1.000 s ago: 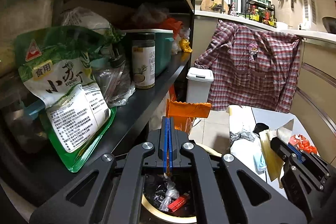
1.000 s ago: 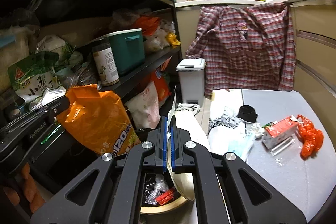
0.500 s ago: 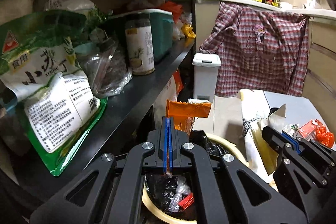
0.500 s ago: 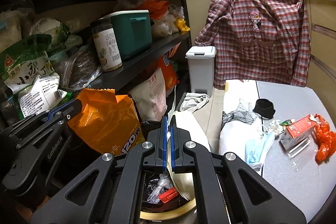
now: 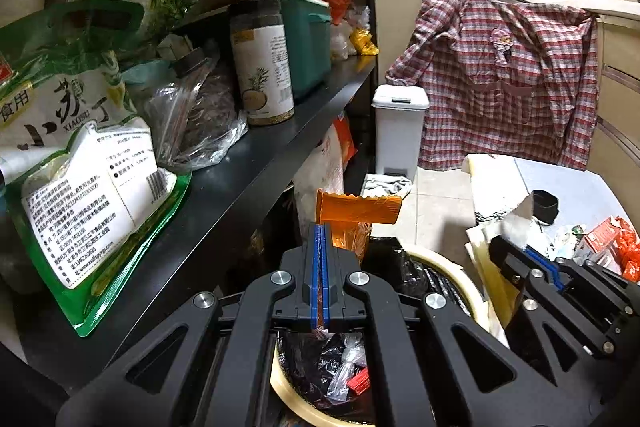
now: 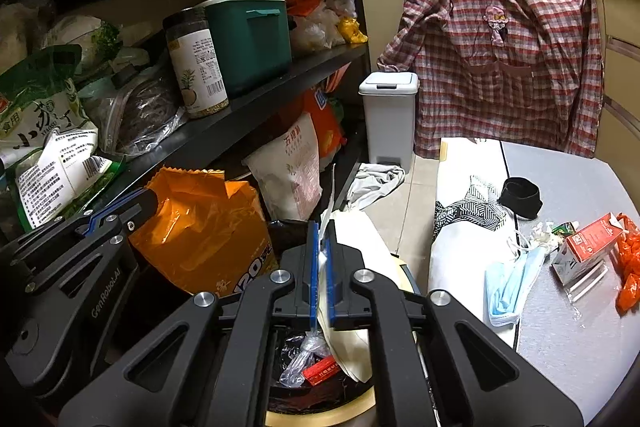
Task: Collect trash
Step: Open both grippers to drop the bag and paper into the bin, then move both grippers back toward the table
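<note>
The left gripper (image 5: 319,279) is clamped on the crimped top edge of an orange snack bag (image 6: 200,227), which in the right wrist view hangs at the lower left of the frame, its body sagging and creased below the pinch; the right gripper (image 6: 320,275) is pinched on a pale, flat paper bag (image 6: 352,307) that droops from the pads at the lower centre, its jaws just starting to part though the bag is not yet free. Directly beneath both, at the bottom centre of each frame, sits the bin (image 5: 472,291) with its cream rim and black liner, already holding clear wrap and a small red packet. Both pieces look empty and light, so weight is no concern; the foil film seems slick and crinkly and would likely slip from a shallow hold, which makes its stiffer sealed seam the sensible place to grip. The paper one looks limp and floppy, liable to catch on the rim, so an edge hold well over the opening suits it. More litter waits at the right of the right wrist view: a blue face mask (image 6: 516,279), a red carton (image 6: 592,239) and orange wrappers (image 6: 628,267) on the grey table (image 6: 580,347)
</note>
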### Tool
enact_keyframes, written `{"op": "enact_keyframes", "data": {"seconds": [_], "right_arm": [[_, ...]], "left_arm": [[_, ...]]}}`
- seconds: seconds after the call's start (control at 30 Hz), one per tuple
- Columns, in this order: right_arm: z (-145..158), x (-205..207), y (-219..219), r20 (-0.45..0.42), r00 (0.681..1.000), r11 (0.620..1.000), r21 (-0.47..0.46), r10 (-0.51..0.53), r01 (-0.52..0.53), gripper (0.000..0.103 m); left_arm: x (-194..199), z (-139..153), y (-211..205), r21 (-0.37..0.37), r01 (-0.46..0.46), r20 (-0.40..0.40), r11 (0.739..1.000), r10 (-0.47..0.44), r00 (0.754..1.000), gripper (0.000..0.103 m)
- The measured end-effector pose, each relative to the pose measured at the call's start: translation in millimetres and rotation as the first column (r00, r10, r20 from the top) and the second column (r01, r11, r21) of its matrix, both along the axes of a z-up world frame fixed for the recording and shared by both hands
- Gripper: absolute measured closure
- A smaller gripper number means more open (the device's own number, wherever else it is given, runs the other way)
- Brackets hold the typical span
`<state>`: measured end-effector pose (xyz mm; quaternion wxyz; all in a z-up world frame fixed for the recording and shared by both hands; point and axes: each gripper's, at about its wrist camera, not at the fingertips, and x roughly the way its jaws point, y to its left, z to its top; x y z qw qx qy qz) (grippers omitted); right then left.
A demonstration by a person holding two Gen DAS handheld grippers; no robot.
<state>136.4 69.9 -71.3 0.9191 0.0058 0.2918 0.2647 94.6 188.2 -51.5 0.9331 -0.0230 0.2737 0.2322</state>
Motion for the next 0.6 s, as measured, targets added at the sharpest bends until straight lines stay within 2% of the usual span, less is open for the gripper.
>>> {"op": "enact_keyframes", "data": {"seconds": [0.07, 0.1, 0.13, 0.2, 0.23, 0.33, 0.6], "right_arm": [[-2.2, 3.7, -1.0, -0.027, 1.000, 1.000, 0.007, 0.002, -0.002, 0.092], [-3.1, 5.0, -1.6, -0.037, 0.999, 1.000, 0.011, 0.000, 0.000, 0.078], [-3.9, 5.7, -3.4, -0.040, 0.999, 1.000, 0.011, -0.019, 0.020, 0.064], [-4.3, 6.8, -7.2, -0.040, 0.998, 0.999, 0.019, -0.043, 0.043, 0.051], [-4.6, 7.3, -9.6, -0.041, 0.998, 0.998, 0.026, -0.049, 0.050, 0.049], [-5.5, 7.7, -12.1, -0.046, 0.997, 0.998, 0.023, -0.054, 0.055, 0.046], [-4.0, 4.2, -16.2, -0.045, 0.997, 0.998, 0.021, -0.056, 0.057, 0.046]], "left_arm": [[1.3, -2.7, 2.8, -0.011, -0.014, -0.012, 1.000, 0.013, 1.000, 0.080], [1.8, -3.3, 3.9, -0.011, -0.033, -0.018, 0.999, 0.033, 0.999, 0.043], [-0.2, -3.3, 5.7, -0.001, -0.061, -0.007, 0.998, 0.061, 0.998, 0.028], [-5.9, -0.7, 9.9, 0.006, -0.105, 0.027, 0.994, 0.104, 0.994, 0.023], [-5.8, -0.3, 12.5, -0.013, -0.104, 0.021, 0.994, 0.105, 0.994, 0.020], [-5.0, -2.6, 16.0, -0.058, -0.100, 0.005, 0.993, 0.100, 0.995, 0.020], [-5.9, 0.1, 10.3, -0.045, -0.092, 0.009, 0.995, 0.093, 0.996, 0.020]]}}
